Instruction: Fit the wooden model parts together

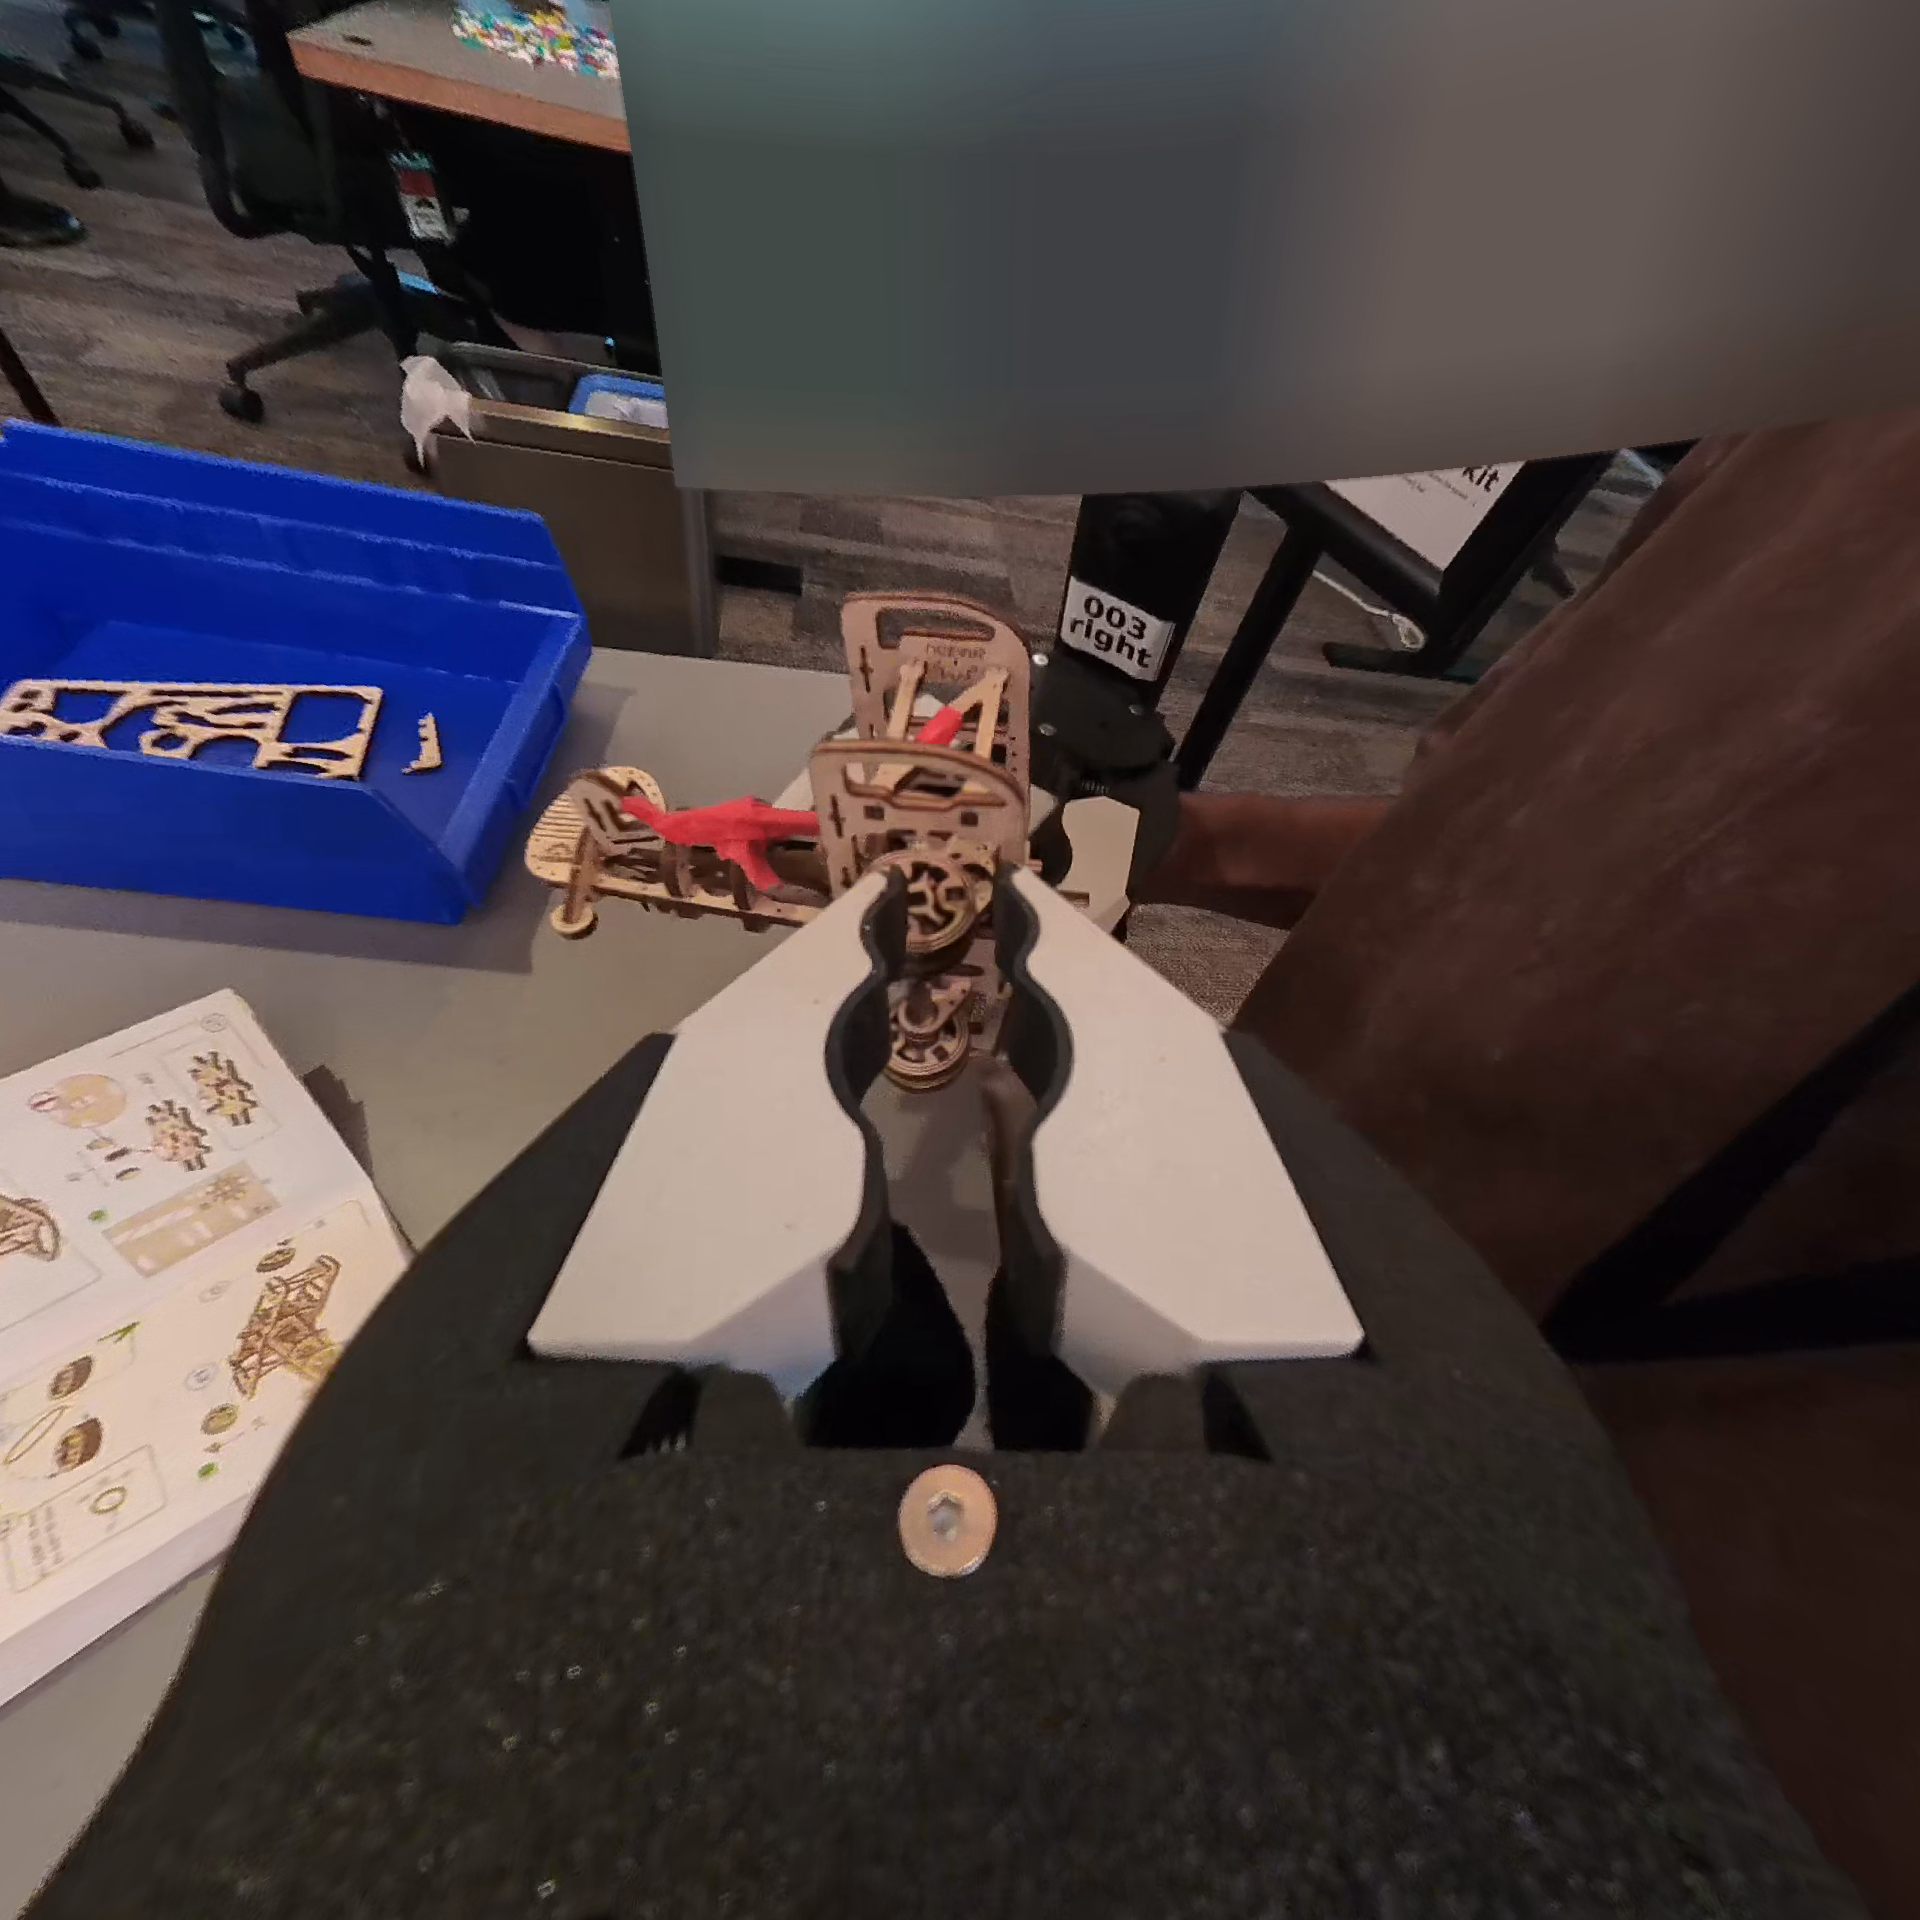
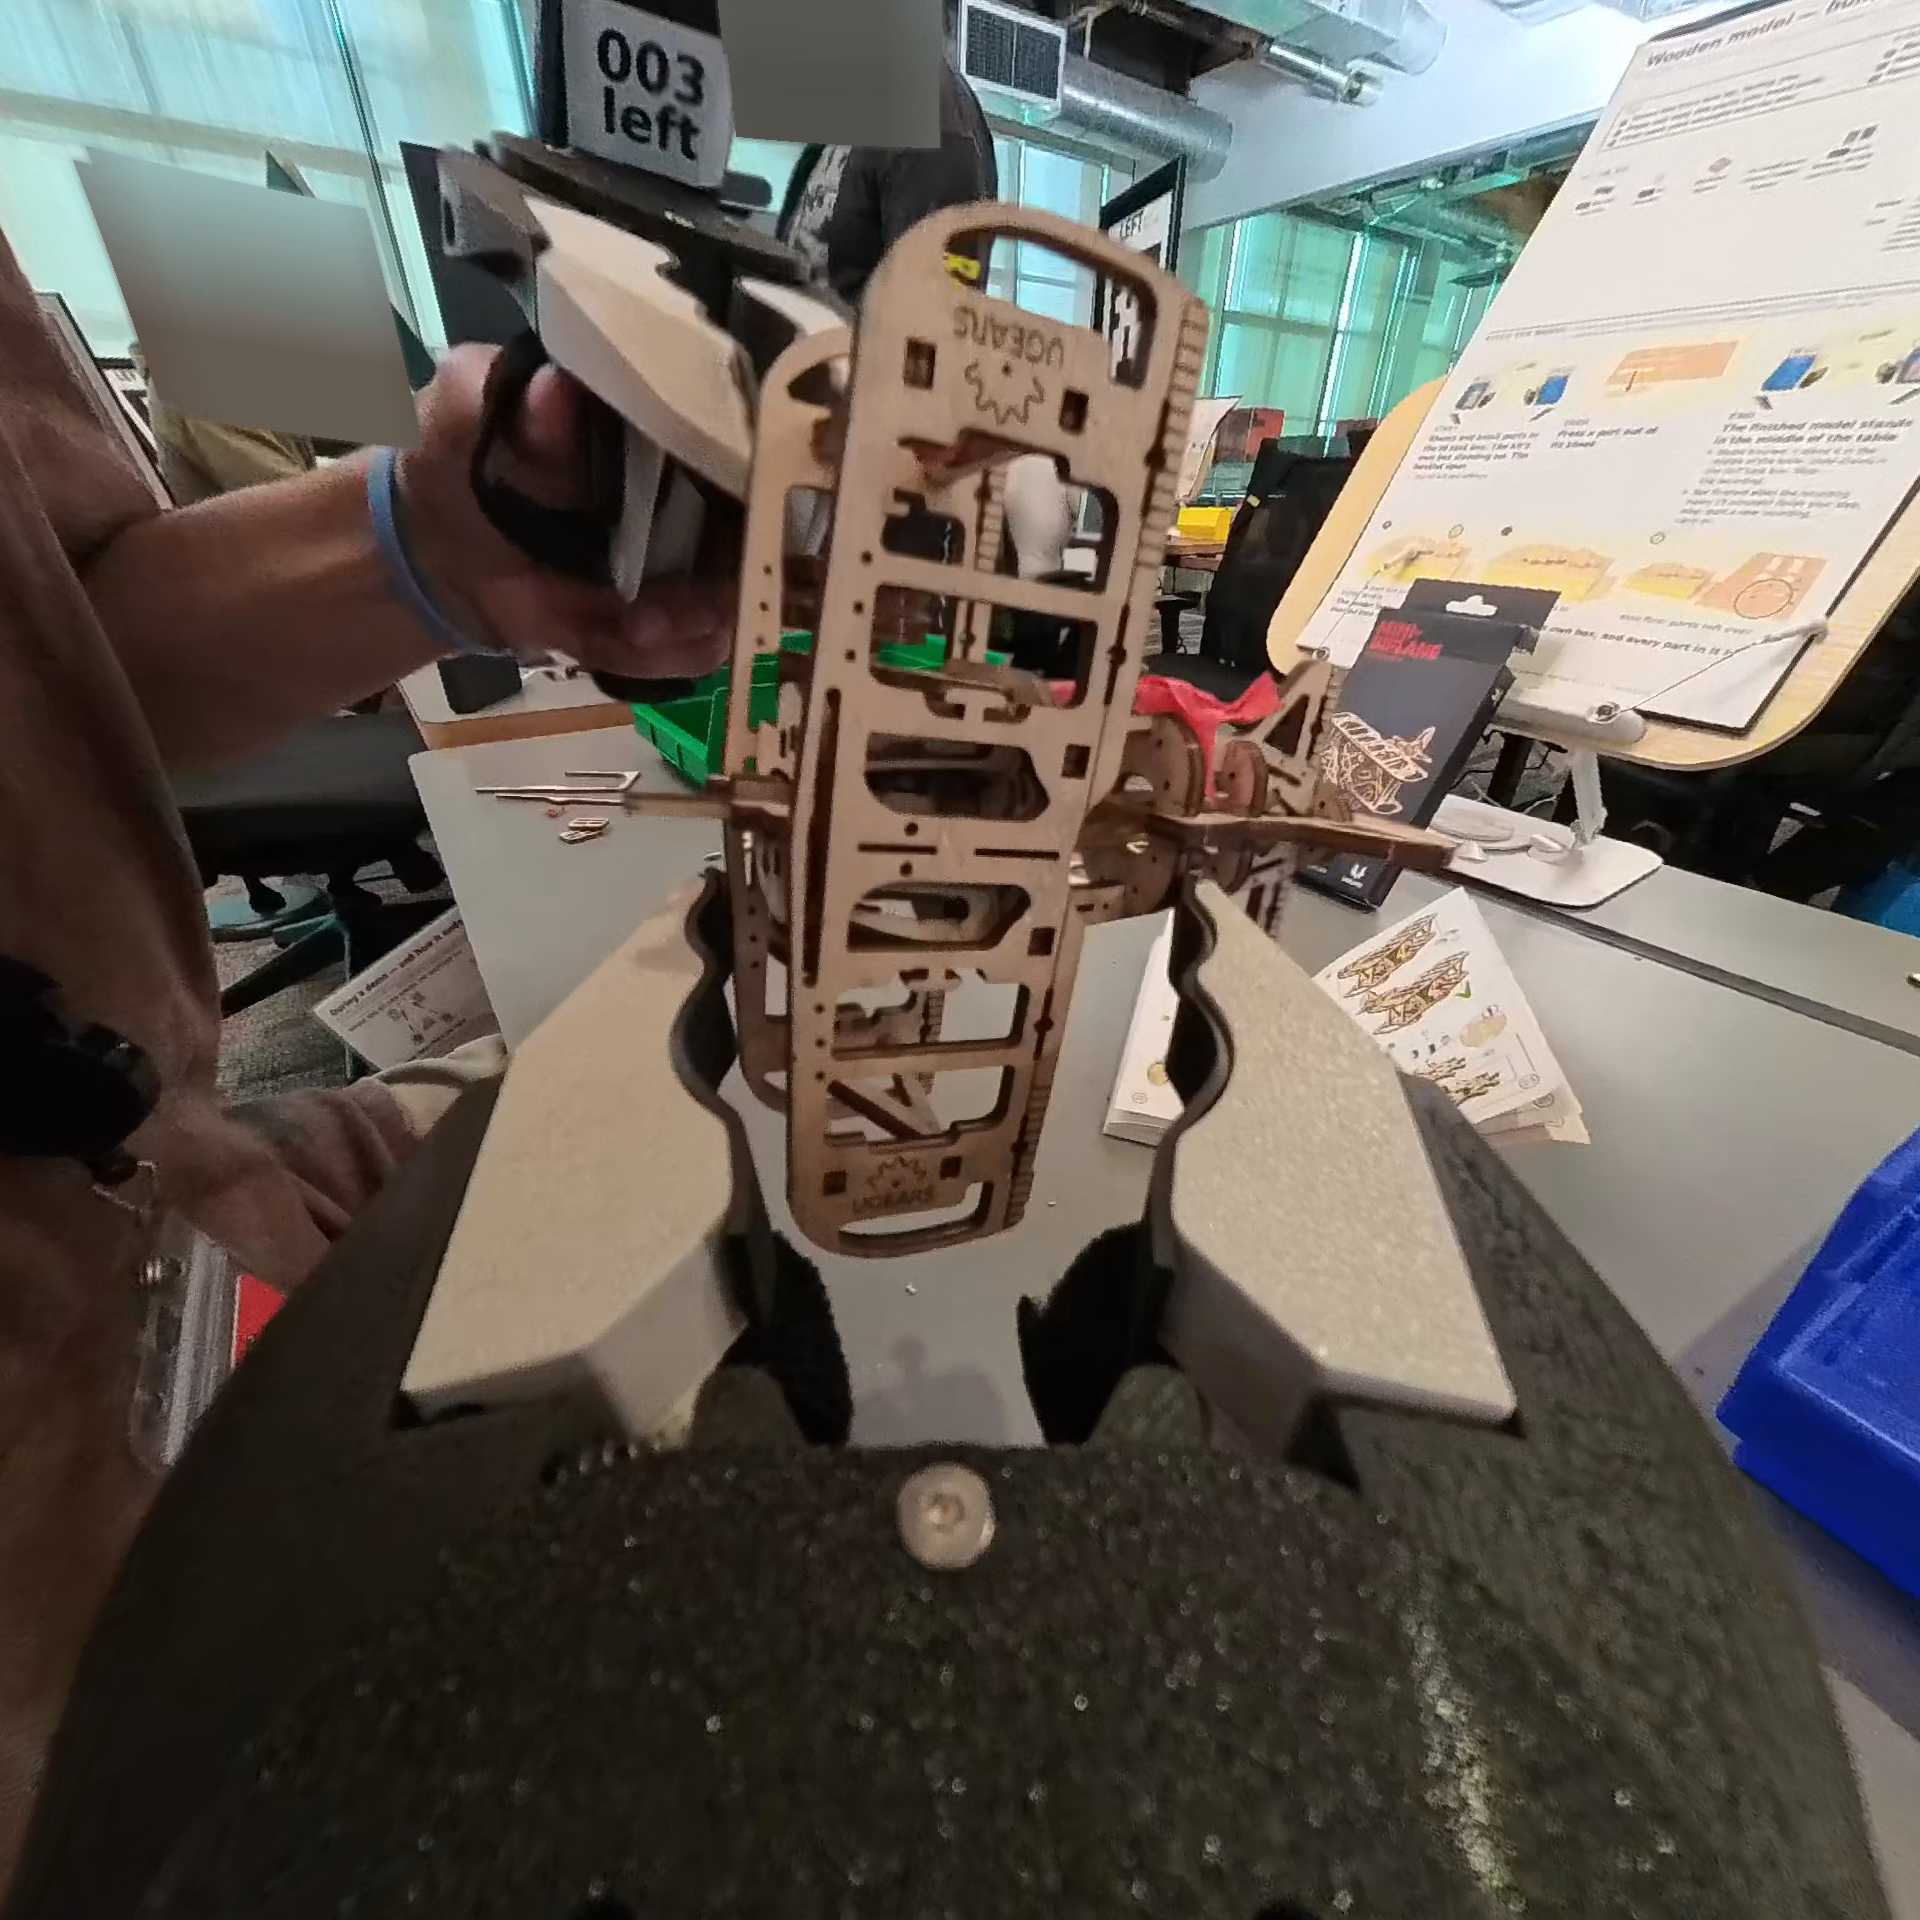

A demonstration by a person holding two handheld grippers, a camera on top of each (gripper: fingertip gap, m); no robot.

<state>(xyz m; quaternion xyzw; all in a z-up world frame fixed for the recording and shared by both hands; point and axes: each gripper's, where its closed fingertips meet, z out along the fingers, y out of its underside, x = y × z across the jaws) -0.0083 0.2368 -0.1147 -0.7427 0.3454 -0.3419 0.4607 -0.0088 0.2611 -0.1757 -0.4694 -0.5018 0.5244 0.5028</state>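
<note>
A wooden biplane model (image 2: 935, 727) with a red rubber band (image 1: 727, 826) is held on its side above the grey table (image 2: 1714, 1143). My right gripper (image 2: 945, 935) has its jaws wide around the upright wing, fingers against both sides. My left gripper (image 1: 940, 899) is nearly closed on a small wooden wheel (image 1: 928, 920) at the model's nose (image 1: 914, 800). A second wheel (image 1: 925, 1049) shows lower between its fingers. The left gripper also shows in the right wrist view (image 2: 644, 343), the right gripper in the left wrist view (image 1: 1107, 748).
A blue bin (image 1: 260, 862) holding a punched wooden sheet (image 1: 187, 727) stands at the left. An instruction booklet (image 1: 156, 1299) lies near me. The right wrist view shows a black box (image 2: 1423, 727), a slanted board (image 2: 1662, 364), a green bin (image 2: 707, 727) and a person's arm (image 2: 260, 582). The left gripper's tips are roughly 7 centimeters from the right gripper's.
</note>
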